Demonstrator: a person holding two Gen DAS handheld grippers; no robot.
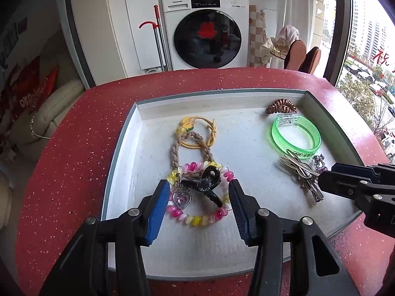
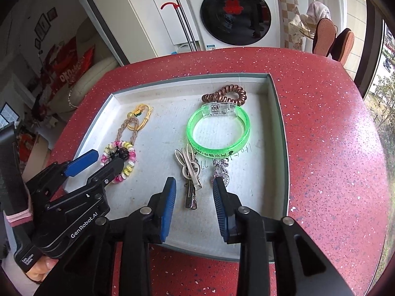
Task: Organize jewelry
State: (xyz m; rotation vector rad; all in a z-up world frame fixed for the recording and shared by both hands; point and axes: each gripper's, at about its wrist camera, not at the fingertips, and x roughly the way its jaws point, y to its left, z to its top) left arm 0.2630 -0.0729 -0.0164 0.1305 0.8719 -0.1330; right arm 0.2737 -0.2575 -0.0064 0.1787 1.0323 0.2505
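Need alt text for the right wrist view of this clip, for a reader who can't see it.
The right claw hangs open over a shallow white tray on a red speckled table, silver hair clips lying between its blue fingers. Beyond them lie a green bangle and a brown coil hair tie; at left the left claw reaches a pink and yellow coil bracelet.

Readable lettering by the grippers

"GenRobot.AI" on the left gripper (image 2: 98, 162) body; "Panasonic" on the washing machine (image 1: 205, 28) beyond; "APP" on the green bracelet (image 1: 296, 135).

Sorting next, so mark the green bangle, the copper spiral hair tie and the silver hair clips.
green bangle (image 2: 197, 145): right wrist view, front band.
copper spiral hair tie (image 2: 217, 95): right wrist view, coil's left half.
silver hair clips (image 2: 191, 172): right wrist view, middle.
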